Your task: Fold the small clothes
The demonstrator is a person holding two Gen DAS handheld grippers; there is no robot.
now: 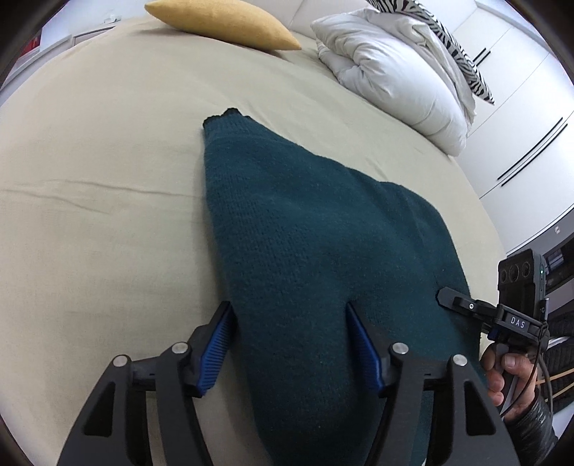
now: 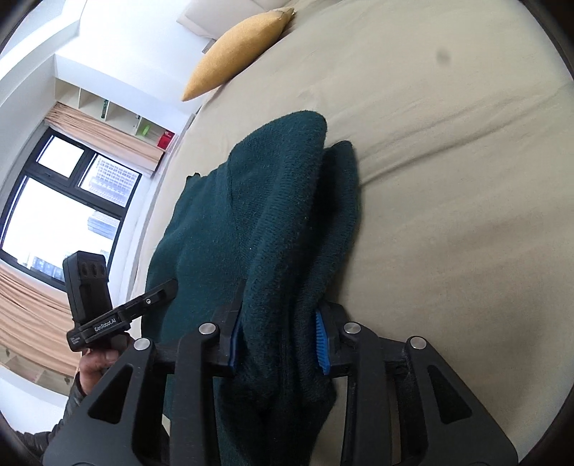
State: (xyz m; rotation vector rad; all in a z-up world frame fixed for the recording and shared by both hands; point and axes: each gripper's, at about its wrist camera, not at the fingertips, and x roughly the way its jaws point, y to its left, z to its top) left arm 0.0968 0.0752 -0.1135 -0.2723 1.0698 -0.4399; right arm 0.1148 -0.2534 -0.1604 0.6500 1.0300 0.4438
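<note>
A dark teal knitted sweater [image 1: 305, 233] lies on the beige bed [image 1: 100, 200], a sleeve or corner reaching toward the far side. My left gripper [image 1: 287, 312] is open, its blue-padded fingers [image 1: 219, 344] straddling the sweater's near left edge. My right gripper [image 2: 280, 322] is shut on a thick bunched fold of the sweater [image 2: 280, 222], with the cloth between its blue pads [image 2: 321, 340]. The right gripper also shows in the left wrist view [image 1: 445, 297] at the sweater's right edge. The left gripper shows in the right wrist view [image 2: 168, 286].
A yellow cushion [image 1: 222, 21] and a white duvet bundle [image 1: 394, 75] with a zebra-print pillow [image 1: 459, 53] lie at the head of the bed. White wardrobes [image 1: 520, 118] stand to the right. A window [image 2: 61, 193] with curtains is on the left side.
</note>
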